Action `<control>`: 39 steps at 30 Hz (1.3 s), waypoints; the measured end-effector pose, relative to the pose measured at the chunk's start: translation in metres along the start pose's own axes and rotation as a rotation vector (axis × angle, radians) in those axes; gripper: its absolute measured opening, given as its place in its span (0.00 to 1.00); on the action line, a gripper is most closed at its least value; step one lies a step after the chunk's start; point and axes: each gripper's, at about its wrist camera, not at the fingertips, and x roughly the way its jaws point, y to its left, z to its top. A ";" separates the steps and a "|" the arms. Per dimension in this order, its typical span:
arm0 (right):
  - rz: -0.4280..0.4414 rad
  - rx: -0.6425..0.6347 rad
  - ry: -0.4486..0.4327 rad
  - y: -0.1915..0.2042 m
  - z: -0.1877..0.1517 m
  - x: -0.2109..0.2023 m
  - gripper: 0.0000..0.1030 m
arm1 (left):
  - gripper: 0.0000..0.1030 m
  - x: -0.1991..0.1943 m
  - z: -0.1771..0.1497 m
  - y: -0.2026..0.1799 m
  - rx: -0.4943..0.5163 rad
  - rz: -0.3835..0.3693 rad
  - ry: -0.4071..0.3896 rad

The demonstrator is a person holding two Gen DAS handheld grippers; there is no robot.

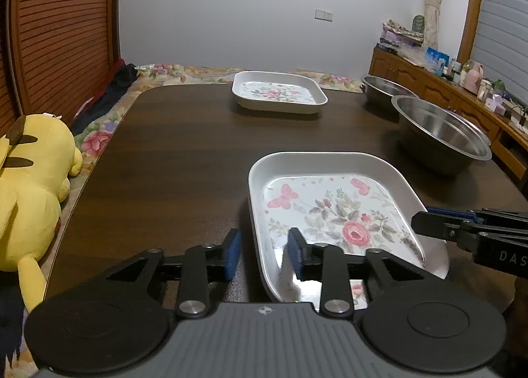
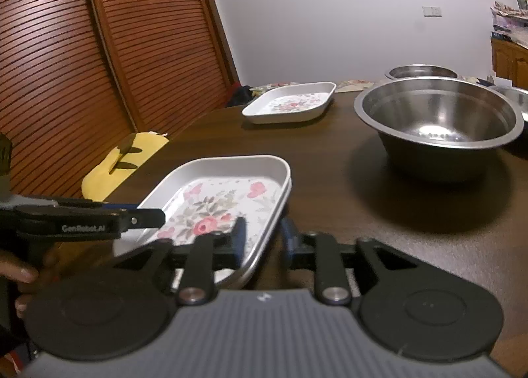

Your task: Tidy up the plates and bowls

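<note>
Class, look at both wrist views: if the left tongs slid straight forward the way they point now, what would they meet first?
The left tongs already straddle the near floral plate's left rim, so that rim stays between the fingers. Beyond it, the far floral plate lies roughly in line, though depth is unclear.

On the table stood two floral plates, three steel bowls; beside it, one yellow plush toy.
</note>
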 end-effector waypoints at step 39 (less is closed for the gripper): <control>0.040 -0.162 0.116 -0.047 0.169 0.062 0.33 | 0.56 0.086 0.147 0.027 0.109 -0.020 -0.104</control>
